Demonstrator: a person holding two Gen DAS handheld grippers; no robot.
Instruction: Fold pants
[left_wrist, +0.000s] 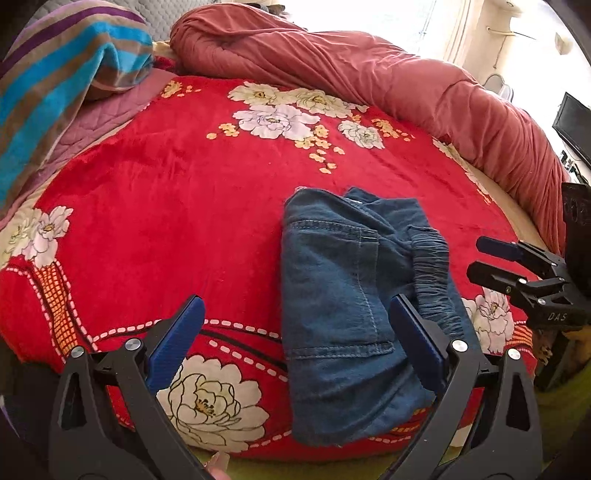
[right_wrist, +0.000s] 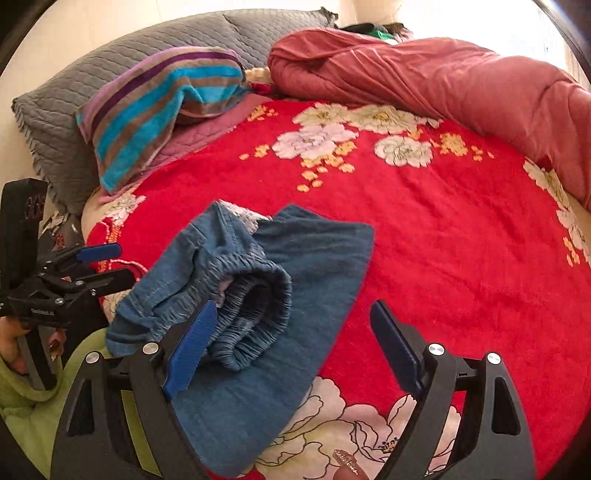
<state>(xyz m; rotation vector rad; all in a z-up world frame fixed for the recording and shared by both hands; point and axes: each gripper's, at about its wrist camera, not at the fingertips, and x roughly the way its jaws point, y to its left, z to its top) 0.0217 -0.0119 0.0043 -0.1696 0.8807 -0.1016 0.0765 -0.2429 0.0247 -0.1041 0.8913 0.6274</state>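
Left wrist view: left tool (left_wrist: 297, 325) wide open, nothing held. Pants (left_wrist: 354, 295) lying on the red floral blanket (left_wrist: 166, 221) ahead and toward the right finger; right pad (left_wrist: 417, 339) overlapping the denim near the elastic waistband (left_wrist: 432, 273), contact not certain. Left pad over bare blanket. Pants already a compact folded bundle, pocket side up, long edge running away from tool. Likely parked close to the near bed edge for reach. Right tool (left_wrist: 480, 258) far to the right, beyond the waistband, fingers a little apart, empty, clear of the cloth.

Right wrist view: right tool (right_wrist: 295, 332) wide open, nothing gripped. Pants (right_wrist: 258, 295) ahead and to the left; left pad (right_wrist: 192, 347) in front of the bunched waistband (right_wrist: 255, 295), right pad over bare blanket (right_wrist: 443, 229). Waistband standing up as a puffed roll on top of the flat folded layer, so fold not lying flat there. Left tool (right_wrist: 110, 264) at far left beside the bundle, fingers apart, empty.

Judgement: folding mostly done, both tools off the garment; remaining work probably flattening the waistband. Striped towel (right_wrist: 155, 110), grey pillow (right_wrist: 74, 110) and pink duvet (right_wrist: 443, 81) far beyond, well apart from the pants, not in the way.
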